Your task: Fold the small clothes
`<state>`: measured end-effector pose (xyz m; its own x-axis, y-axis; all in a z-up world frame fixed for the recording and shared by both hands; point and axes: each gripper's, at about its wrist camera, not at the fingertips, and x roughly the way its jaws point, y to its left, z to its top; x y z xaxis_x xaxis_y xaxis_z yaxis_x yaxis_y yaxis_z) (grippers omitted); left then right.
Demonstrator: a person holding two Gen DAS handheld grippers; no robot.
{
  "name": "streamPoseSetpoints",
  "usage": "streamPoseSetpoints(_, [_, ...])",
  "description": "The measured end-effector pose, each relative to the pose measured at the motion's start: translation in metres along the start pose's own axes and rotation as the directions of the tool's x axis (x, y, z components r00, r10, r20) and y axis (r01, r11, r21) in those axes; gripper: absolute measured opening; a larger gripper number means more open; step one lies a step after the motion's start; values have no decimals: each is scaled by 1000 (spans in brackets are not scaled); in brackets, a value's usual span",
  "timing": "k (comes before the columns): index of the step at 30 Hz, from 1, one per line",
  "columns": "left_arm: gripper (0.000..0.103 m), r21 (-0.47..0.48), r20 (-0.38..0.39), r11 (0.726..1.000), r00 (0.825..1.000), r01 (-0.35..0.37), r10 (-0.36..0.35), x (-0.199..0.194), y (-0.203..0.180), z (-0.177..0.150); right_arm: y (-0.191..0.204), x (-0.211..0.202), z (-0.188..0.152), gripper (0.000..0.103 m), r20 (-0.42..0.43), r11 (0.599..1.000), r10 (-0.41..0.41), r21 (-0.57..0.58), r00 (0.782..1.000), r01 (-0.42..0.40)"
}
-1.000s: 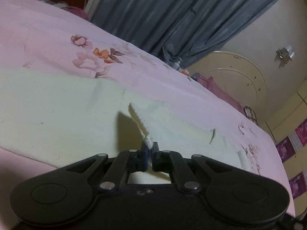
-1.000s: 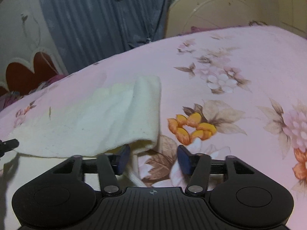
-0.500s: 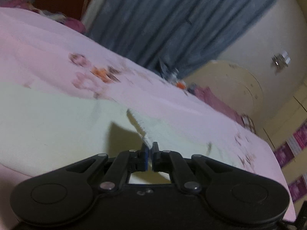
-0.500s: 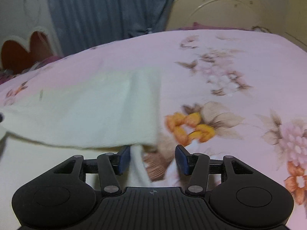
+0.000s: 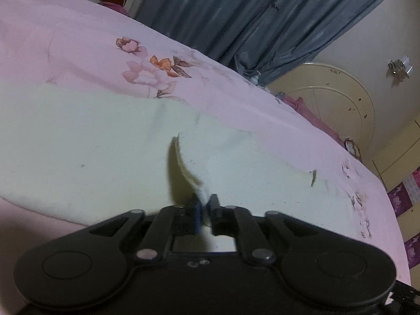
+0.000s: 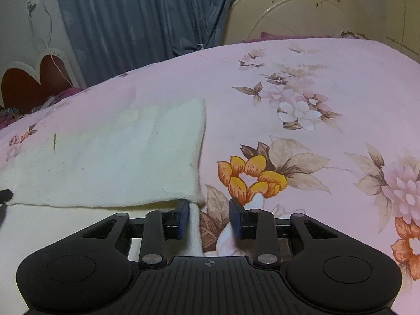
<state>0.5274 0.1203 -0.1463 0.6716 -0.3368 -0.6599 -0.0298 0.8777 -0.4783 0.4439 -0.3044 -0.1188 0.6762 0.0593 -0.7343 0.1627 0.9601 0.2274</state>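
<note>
Everywhere under the work lay a pink bedsheet (image 6: 328, 60) printed with flowers, one orange flower (image 6: 249, 176) close in front of the right gripper (image 6: 208, 216). Behind the bed hung a blue-grey curtain (image 6: 147, 13), beside it stood a cream round headboard (image 6: 302, 15), and at the far left a red heart-shaped board (image 6: 34, 84) leaned on the wall.

The cream cloth (image 6: 118, 157) lay flat on the sheet, folded once, with its folded top layer ending in a straight edge just beside the right gripper's left finger.

Compared with one second before, the left gripper (image 5: 206, 210) had just been opening: its jaws, then pressed fully together, now stood a little apart, with a raised corner of the cloth (image 5: 202, 191) between them. Whether the pads pressed on it I could not tell. The right gripper's jaws had just been closing; they were narrower than before but with a clear gap, and only the lower layer's edge and the sheet showed between them. The cloth edge, then lifted and curled, now lay flat.

Only the left view showed the lifted corner and a purple patterned wall (image 5: 409, 199) at the far right. Only the right view showed the heart board whole and the cloth's folded edge.
</note>
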Motion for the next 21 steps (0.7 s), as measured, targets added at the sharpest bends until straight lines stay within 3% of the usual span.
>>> streamPoseSetpoints(1, [30, 6, 15, 1000, 1000, 4, -5, -4, 0, -1, -2, -8, 1, 33, 19, 1000, 30, 2, 999, -30])
streamPoseSetpoints(3, [43, 29, 46, 1000, 999, -12, 10, -6, -3, 2, -3, -24, 6, 33, 92, 999, 33, -23, 995, -31])
streamPoseSetpoints(5, [45, 44, 45, 999, 999, -22, 20, 1, -5, 7, -2, -26, 18, 33, 139, 998, 48, -33, 989, -44])
streamPoseSetpoints(8, [41, 43, 15, 999, 1000, -25, 25, 16, -8, 14, 1, -1, 44, 33, 129, 999, 53, -21, 990, -50])
streamPoseSetpoints(9, [35, 55, 9, 998, 999, -37, 37, 20, -9, 15, 1, 11, 54, 33, 131, 998, 60, -8, 990, -59])
streamPoseSetpoints(11, [3, 78, -6, 996, 999, -39, 40, 22, -12, 17, 2, 34, 69, 33, 109, 998, 63, 22, 992, -66])
streamPoseSetpoints(14, [4, 85, 6, 996, 999, -33, 33, 22, -12, 13, -6, 69, 85, 33, 45, 992, 88, 86, 995, -92])
streamPoseSetpoints(16, [4, 97, 57, 995, 998, -36, 31, 14, -12, 6, -8, 80, 89, 28, 29, 990, 117, 80, 993, -119])
streamPoseSetpoints(17, [4, 94, 79, 995, 996, -36, 28, 11, -11, 2, -5, 82, 89, 3, 18, 992, 122, 38, 992, -123])
streamPoseSetpoints(19, [4, 80, 86, 995, 995, -52, 45, 11, -5, -5, -4, 89, 85, 4, 10, 997, 74, -32, 997, -74])
streamPoseSetpoints(21, [5, 63, 94, 997, 995, -37, 31, 11, 0, -8, -7, 89, 83, 4, 18, 997, 76, -30, 997, -76])
